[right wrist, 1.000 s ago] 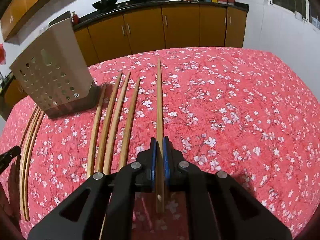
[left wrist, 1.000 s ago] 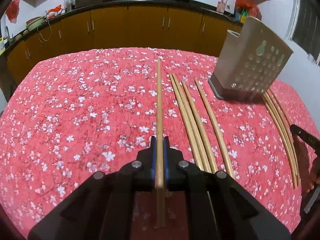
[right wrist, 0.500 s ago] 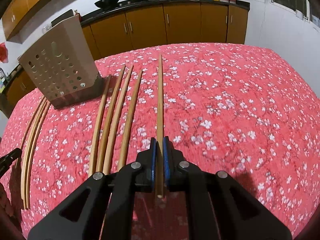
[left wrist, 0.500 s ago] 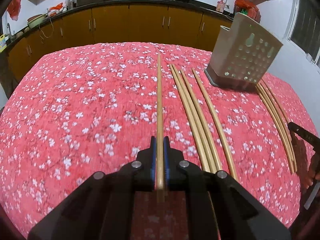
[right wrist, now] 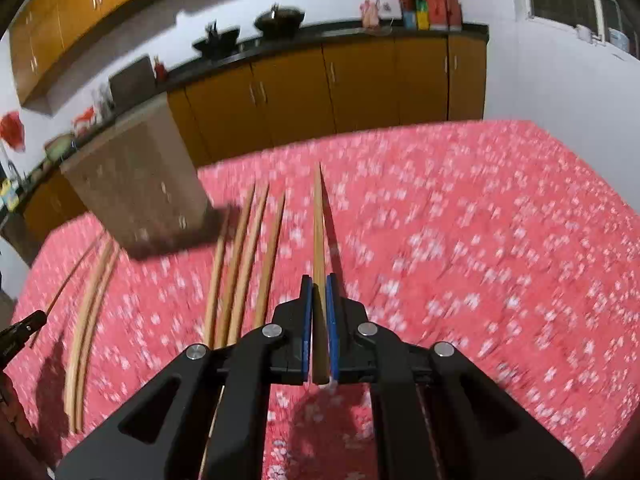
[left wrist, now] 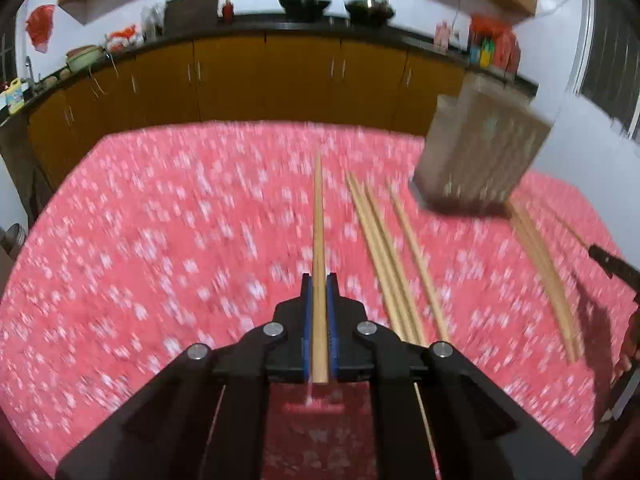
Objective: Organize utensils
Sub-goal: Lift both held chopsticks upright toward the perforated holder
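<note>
Clamping one chopstick each, left tongs [left wrist: 319, 284] and right tongs [right wrist: 319, 284] hang over the floral tablecloth [left wrist: 160, 240].

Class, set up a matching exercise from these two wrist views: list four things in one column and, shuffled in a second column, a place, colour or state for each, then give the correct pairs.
Things
1. chopstick in the left gripper
2. perforated utensil holder
3. tablecloth
4. woks

Descriptions
A. red with white blossoms
B. on the black countertop at the back
C. clamped between blue pads, pointing away from the camera
D. beige, standing on the table among loose chopsticks

Pairs: 1-C, 2-D, 3-A, 4-B
</note>
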A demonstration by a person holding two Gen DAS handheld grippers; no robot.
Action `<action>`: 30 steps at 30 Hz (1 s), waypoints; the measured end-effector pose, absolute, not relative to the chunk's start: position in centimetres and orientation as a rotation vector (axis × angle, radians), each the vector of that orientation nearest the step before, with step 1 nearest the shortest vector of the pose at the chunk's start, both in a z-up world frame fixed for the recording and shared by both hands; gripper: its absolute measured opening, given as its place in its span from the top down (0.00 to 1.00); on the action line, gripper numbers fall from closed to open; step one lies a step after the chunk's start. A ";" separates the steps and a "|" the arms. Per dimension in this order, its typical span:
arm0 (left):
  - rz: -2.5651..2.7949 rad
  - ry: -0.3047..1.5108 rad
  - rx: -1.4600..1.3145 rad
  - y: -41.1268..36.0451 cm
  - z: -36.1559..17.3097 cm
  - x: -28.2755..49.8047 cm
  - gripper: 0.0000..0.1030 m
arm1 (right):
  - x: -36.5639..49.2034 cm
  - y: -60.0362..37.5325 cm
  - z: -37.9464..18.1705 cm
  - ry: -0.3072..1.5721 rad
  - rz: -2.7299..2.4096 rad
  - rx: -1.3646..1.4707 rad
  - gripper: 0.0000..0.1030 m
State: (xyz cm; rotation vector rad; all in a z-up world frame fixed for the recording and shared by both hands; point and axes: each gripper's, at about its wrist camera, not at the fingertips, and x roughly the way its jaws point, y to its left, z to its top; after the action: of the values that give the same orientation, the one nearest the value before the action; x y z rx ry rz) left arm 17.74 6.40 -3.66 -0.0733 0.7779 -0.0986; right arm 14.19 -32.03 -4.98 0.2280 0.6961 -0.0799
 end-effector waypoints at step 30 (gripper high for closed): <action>-0.072 0.335 -0.201 8.8 11.7 18.5 0.92 | 15.6 -31.6 8.9 0.295 -0.030 0.217 0.93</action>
State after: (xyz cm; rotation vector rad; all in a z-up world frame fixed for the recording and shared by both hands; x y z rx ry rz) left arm 18.54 8.79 11.69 -0.2010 0.3348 -0.0716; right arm 15.57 -31.62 8.94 0.2174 0.2951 -0.0303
